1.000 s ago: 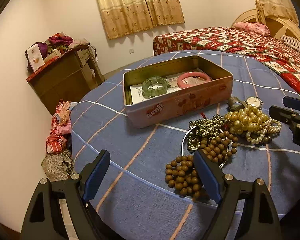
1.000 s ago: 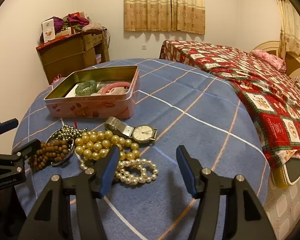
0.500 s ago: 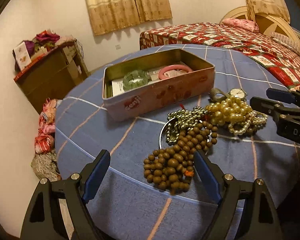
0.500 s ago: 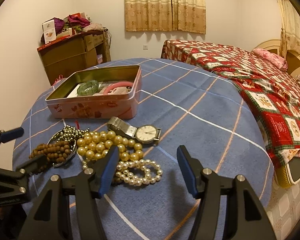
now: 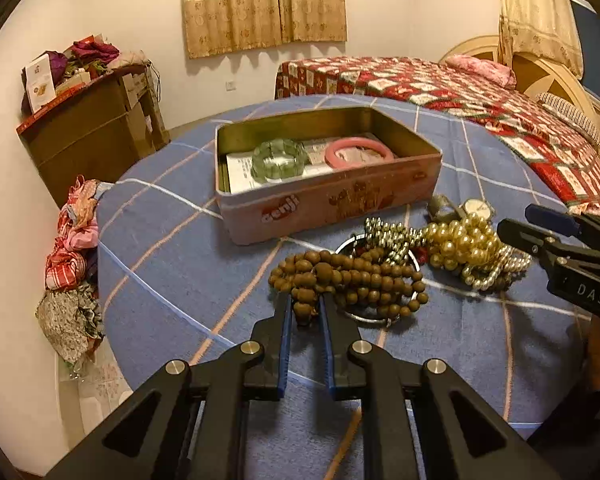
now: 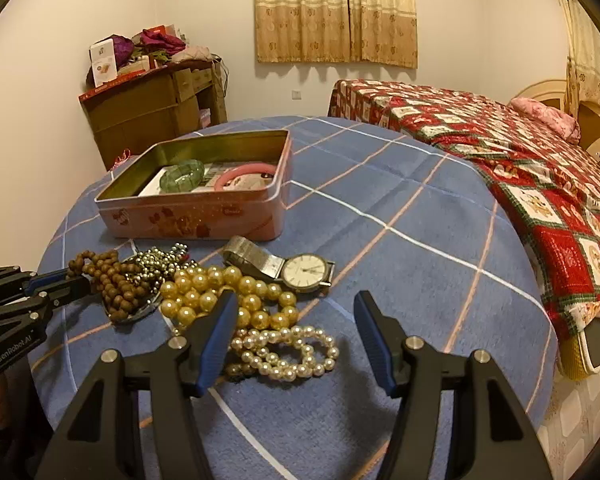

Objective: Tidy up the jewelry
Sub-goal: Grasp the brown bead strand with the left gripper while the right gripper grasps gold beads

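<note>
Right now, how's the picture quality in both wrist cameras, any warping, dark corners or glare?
Left wrist view: strong fisheye bending, black corners, warm dim light, wooden beads sharp. Right wrist view: same curved edges, the table bulges round, soft shine on the watch face, no harsh glare.

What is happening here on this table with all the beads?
A person is sorting jewelry with two hand-held grippers. The left gripper is closing on the brown wooden bead string, with some beads between its jaws. The right gripper hangs open over the white pearl strand, holding nothing. The gold pearl necklace and the wristwatch lie on the blue cloth. The pink tin already holds a green bracelet and a pink bangle.
</note>
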The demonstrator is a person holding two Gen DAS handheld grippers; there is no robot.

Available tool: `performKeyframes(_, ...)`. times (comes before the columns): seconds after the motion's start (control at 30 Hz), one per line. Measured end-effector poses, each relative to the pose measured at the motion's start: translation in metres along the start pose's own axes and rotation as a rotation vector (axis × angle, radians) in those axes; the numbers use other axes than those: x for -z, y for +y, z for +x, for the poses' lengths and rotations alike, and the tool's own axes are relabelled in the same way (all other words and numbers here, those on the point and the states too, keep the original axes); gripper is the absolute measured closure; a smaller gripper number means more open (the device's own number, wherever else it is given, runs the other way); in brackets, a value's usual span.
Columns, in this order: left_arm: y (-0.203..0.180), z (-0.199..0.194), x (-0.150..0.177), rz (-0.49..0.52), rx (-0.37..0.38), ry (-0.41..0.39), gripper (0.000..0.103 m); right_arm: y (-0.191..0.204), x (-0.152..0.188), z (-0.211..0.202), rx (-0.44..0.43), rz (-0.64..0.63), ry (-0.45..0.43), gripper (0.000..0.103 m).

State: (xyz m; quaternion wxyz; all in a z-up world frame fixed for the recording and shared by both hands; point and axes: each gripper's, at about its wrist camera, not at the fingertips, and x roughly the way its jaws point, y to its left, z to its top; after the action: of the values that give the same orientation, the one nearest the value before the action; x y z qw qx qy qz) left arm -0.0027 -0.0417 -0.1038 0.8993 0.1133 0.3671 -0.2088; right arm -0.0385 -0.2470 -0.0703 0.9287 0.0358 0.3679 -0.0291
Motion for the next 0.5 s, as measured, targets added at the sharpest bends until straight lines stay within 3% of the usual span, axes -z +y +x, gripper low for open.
performKeyframes(0.27,0.014,-0.036,-0.025,-0.031,-0.016,-0.109,0.093,0.005,-0.007,-0.007,-0.056,0.0,-0.026,0.04)
performKeyframes(0.5,0.032,-0.039,-0.029,-0.071,-0.03,-0.118,0.093,0.034,-0.008,-0.004,-0.127,-0.086,-0.026,0.04)
